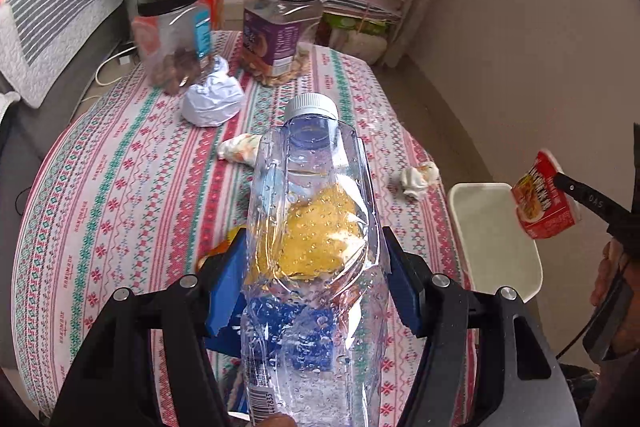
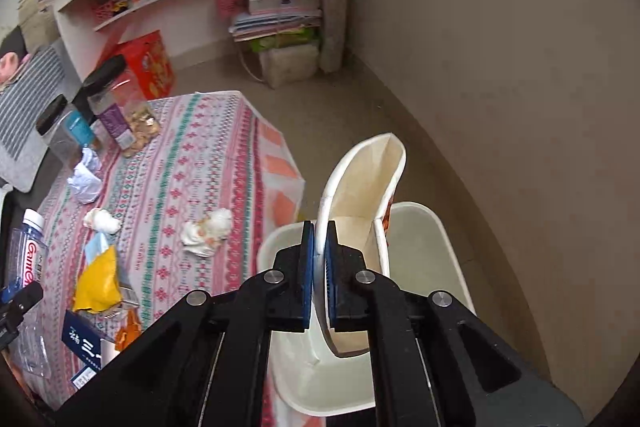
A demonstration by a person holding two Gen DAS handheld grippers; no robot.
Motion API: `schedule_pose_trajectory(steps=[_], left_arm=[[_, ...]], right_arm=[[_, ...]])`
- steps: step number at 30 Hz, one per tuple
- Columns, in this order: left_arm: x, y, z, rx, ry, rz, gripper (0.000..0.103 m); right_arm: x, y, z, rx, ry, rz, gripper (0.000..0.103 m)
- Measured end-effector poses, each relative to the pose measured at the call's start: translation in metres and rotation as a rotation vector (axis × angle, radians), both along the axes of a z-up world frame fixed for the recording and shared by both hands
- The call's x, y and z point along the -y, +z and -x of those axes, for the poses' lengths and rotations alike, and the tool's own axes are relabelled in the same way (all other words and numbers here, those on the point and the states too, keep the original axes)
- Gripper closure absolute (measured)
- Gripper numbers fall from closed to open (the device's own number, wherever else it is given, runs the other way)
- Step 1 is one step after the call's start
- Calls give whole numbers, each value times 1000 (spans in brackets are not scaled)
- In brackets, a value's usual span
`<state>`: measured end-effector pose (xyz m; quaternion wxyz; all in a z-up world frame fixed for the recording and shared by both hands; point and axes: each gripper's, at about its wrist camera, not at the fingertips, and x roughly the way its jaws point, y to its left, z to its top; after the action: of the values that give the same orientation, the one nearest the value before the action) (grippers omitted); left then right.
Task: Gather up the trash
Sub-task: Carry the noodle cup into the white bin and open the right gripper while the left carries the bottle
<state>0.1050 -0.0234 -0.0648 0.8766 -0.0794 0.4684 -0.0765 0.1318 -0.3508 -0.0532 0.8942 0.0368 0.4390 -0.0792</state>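
So right now both hands are loaded. The right gripper point(image 2: 319, 267) is pinched tight on the rim wall of a squashed noodle cup point(image 2: 362, 203), and the cup hangs out ahead of the fingertips, directly over the white bin point(image 2: 424, 227) below it. The left gripper point(image 1: 312, 267) is clamped around a crumpled clear water bottle point(image 1: 312, 211), cap pointing away from the fingers, lifted above the table point(image 1: 120, 187).

What could go wrong: the cup is only held by a thin bit of its wall, and it looks flattened, so if the jaws let go while it's tilted toward the bin's near edge it could catch the rim and tip out onto the floor. The bottle is slick with droplets and already crushed, so I'd guess it could squirm out of the pads on the swing to the right toward the bin.

Still ahead of the left gripper: a tissue wad point(image 1: 418, 179), a second wad point(image 1: 240, 149) and a white paper ball point(image 1: 212, 103). The yellow wrapper point(image 2: 98, 279) sits under the bottle.
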Motion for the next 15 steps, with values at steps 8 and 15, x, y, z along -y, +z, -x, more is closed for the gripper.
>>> schedule_pose_trajectory(steps=[8,15], left_arm=[[100,16,-15,33,-146,-9,40],[187,17,-24,22,-265,-4,40]], right_arm=[[50,17,22,63,-166,48,36],[88,31,51,157,-316,5,31]])
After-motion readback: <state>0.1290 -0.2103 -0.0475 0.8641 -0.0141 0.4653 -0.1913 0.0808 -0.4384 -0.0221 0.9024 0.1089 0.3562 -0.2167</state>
